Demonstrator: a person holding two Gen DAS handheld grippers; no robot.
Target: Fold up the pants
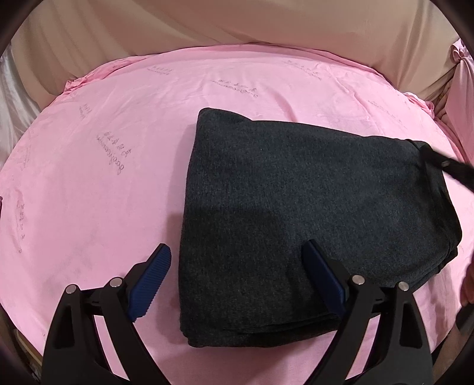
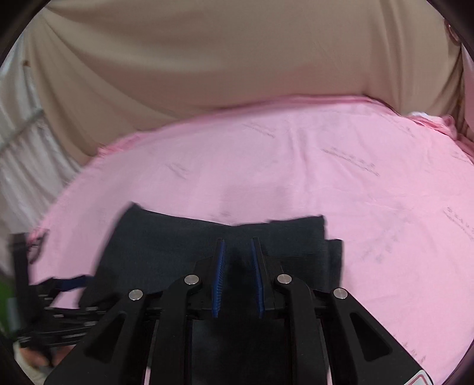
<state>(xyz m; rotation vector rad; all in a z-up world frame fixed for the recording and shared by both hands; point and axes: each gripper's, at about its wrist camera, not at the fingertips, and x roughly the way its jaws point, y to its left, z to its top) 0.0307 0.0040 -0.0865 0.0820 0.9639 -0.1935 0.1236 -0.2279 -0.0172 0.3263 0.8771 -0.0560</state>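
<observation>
Lying folded into a thick dark grey bundle, the pants [image 1: 311, 201] rest on the pink sheet [image 1: 103, 183], their long axis running from the near edge away toward the far right. Against the pants, the left gripper [image 1: 237, 278] hangs over the near left corner, its blue-padded jaws spread wide and empty, one finger over the cloth and the other over bare sheet just beside it. The right gripper [image 2: 238, 278] sits above the near edge of the pants [image 2: 183, 245], jaws drawn fairly close but with a gap showing, and whether any cloth is pinched I cannot tell in that blurred view. The left gripper looks better placed for pressing or squaring the corner. Faint script is printed in repeats across the sheet, too pale to read. Beyond the pants hangs a beige curtain [image 1: 266, 26].
</observation>
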